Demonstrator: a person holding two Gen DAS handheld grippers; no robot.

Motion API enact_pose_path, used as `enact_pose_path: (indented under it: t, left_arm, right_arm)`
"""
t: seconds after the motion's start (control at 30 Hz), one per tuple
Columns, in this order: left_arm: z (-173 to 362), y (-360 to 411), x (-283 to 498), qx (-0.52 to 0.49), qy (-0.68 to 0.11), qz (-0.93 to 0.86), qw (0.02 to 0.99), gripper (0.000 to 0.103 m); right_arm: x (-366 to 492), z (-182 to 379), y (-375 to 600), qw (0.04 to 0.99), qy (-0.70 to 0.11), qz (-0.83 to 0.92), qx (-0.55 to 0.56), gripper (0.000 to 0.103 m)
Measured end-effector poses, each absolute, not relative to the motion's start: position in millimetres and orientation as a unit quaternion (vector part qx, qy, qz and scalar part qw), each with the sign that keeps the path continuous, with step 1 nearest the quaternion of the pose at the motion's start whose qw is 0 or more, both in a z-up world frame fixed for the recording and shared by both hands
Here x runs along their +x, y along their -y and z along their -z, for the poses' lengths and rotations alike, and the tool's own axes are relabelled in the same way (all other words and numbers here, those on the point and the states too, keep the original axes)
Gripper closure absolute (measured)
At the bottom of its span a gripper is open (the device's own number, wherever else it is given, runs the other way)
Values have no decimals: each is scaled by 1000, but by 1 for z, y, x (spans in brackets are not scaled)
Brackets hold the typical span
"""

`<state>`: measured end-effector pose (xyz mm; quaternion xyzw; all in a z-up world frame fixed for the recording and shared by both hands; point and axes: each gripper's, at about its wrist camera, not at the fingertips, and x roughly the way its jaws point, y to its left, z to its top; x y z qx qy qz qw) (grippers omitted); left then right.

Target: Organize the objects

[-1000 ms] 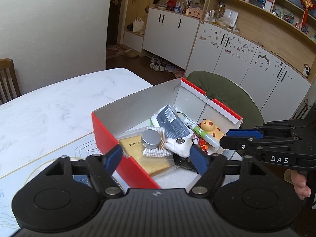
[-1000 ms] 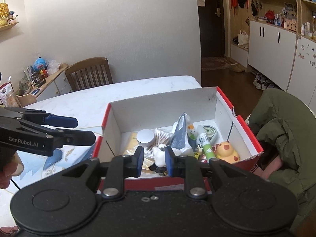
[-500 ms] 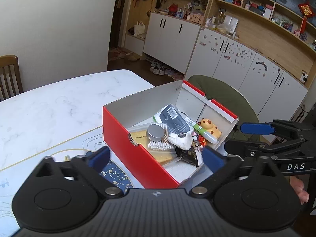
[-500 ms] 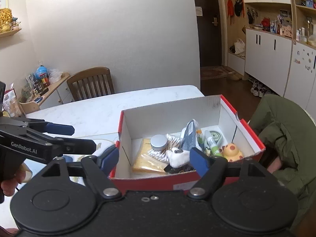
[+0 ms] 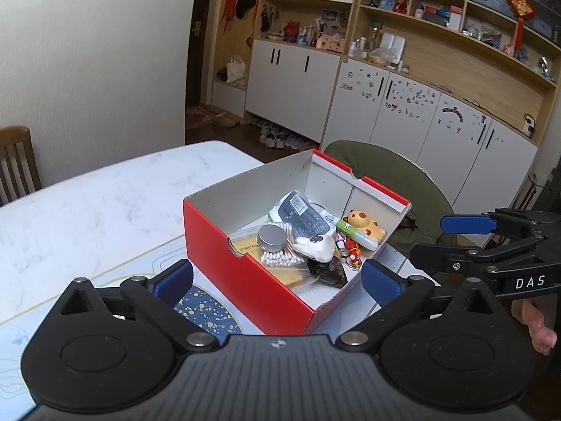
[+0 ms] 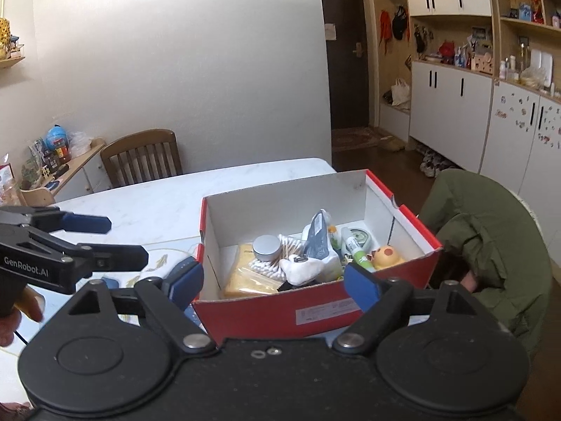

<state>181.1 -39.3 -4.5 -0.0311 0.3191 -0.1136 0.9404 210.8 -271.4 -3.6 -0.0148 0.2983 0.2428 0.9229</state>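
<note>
A red cardboard box (image 5: 224, 245) with a white inside stands on the table; it also shows in the right wrist view (image 6: 266, 312). It holds a silver tin (image 5: 271, 236), a bag of cotton swabs (image 5: 280, 256), a white figurine (image 5: 317, 247), a dark pouch (image 5: 301, 212), a green-and-white tube (image 5: 354, 233) and a yellow spotted toy (image 5: 364, 222). My left gripper (image 5: 277, 280) is open and empty, above the box's near corner. My right gripper (image 6: 273, 280) is open and empty, in front of the box's long side; it also shows in the left wrist view (image 5: 452, 242).
The white marble table (image 5: 87, 207) carries a patterned mat (image 5: 207, 310) under the box. A chair draped with a green jacket (image 6: 491, 238) stands right of the box. A wooden chair (image 6: 143, 158) stands at the table's far side. White cabinets (image 5: 385, 112) line the wall.
Both grippers have pulled back and up from the box. The right gripper's jaws went from nearly shut over the white figurine to wide open; the left gripper opened wider. The objects stay in the box.
</note>
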Motion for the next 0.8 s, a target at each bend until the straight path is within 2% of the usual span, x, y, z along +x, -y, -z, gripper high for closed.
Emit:
enact_pose_path:
  t: [0.17,0.8]
  left_arm:
    - [2,46,173,2,-309,106,945,0]
    - [10,50,159,-3,-323,109,940,1]
  right_arm:
    - [205,5,274,923,-302,-240,-8,16]
    - [185,6,274,929,-299,-216,7,16]
